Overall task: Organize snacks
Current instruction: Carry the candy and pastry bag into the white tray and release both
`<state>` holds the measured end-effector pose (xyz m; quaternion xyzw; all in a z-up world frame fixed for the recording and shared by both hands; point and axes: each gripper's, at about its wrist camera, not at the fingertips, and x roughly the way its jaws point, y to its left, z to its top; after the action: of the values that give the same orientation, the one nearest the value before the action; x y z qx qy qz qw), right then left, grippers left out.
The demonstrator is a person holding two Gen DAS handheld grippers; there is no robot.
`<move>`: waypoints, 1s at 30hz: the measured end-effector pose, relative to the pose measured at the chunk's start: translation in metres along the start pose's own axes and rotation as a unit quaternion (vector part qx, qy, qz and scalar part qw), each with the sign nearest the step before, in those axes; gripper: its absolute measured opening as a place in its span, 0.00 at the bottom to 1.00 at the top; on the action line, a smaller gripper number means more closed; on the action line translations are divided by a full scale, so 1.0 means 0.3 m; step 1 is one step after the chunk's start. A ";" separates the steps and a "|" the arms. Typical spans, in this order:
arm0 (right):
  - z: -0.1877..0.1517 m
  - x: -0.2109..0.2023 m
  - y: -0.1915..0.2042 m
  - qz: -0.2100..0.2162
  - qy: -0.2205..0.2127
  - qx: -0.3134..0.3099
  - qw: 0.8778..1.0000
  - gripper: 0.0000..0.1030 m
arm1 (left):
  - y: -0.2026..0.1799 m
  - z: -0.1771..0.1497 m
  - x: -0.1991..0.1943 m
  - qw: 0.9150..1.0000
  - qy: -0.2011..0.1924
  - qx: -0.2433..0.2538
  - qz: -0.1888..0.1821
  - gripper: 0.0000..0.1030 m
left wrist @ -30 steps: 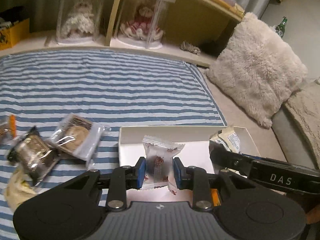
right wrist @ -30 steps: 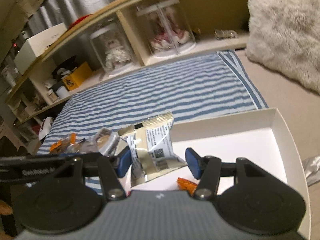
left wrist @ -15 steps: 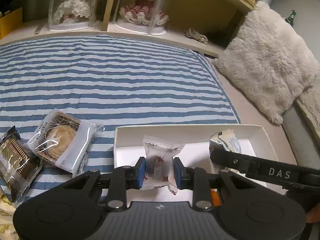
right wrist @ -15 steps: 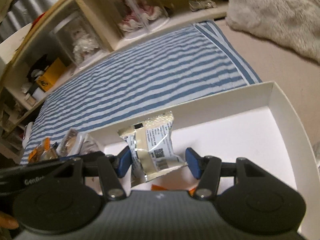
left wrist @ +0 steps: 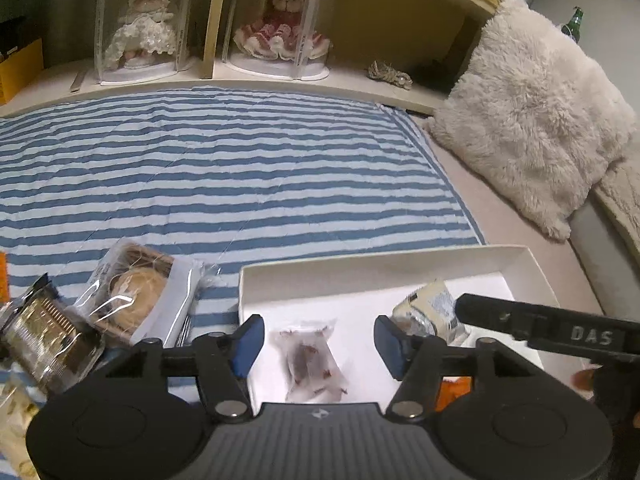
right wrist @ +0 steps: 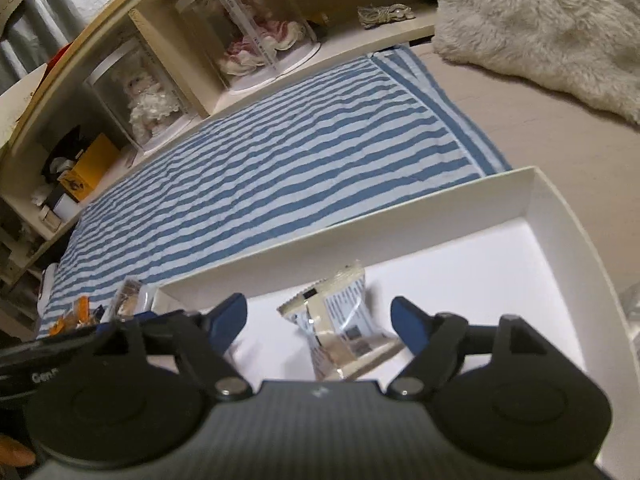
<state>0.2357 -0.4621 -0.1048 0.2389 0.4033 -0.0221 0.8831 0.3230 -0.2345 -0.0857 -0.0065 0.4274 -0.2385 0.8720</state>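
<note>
I have both grippers over the white box (left wrist: 384, 268), which sits on the bed at the edge of the striped blanket (left wrist: 224, 176). My left gripper (left wrist: 318, 340) has just been opening: its blue pads stand apart, and the small clear candy packet (left wrist: 314, 360) lies flat on the box floor between them, touched by neither pad. My right gripper (right wrist: 318, 322) has just been opening too; its jaws are spread wide, and the silver-and-cream snack packet (right wrist: 340, 328) lies on the box floor between them. The packet's lower right corner comes very close to the right pad, and I cannot tell whether it touches; the left pad is clear of it. From the left camera that same packet (left wrist: 428, 312) shows near the right side of the box, partly behind the right gripper's black finger marked DAS. An orange wrapper (left wrist: 452, 392) peeks out at the box's near edge, mostly hidden behind my left gripper. Outside the box, on the blanket just beside its left wall, lies a round cookie in a clear pack (left wrist: 140, 292), and next beyond it a dark wafer pack (left wrist: 48, 336). Farther from the box, past the blanket, two dolls in clear cases (left wrist: 276, 24) stand on a shelf, and a fluffy cushion (left wrist: 532, 120) leans beyond the box's right corner.
</note>
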 end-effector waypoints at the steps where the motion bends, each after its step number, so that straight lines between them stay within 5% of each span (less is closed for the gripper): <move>1: 0.001 -0.008 0.000 -0.002 0.000 -0.004 1.000 0.81 | -0.001 -0.004 -0.005 1.000 0.001 0.001 0.002 0.63; 24: -0.102 -0.185 0.060 -0.042 -0.005 -0.069 0.997 0.97 | 0.018 -0.113 -0.221 1.000 0.002 -0.003 0.030 0.77; 30: -0.127 -0.231 0.082 -0.044 -0.014 -0.084 0.995 0.99 | 0.042 -0.135 -0.289 0.999 -0.006 -0.005 0.043 0.87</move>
<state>0.1678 -0.4341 -0.0661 0.1460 0.4017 -0.0300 0.9035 0.2527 -0.1789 -0.0498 0.0057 0.4230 -0.1989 0.8840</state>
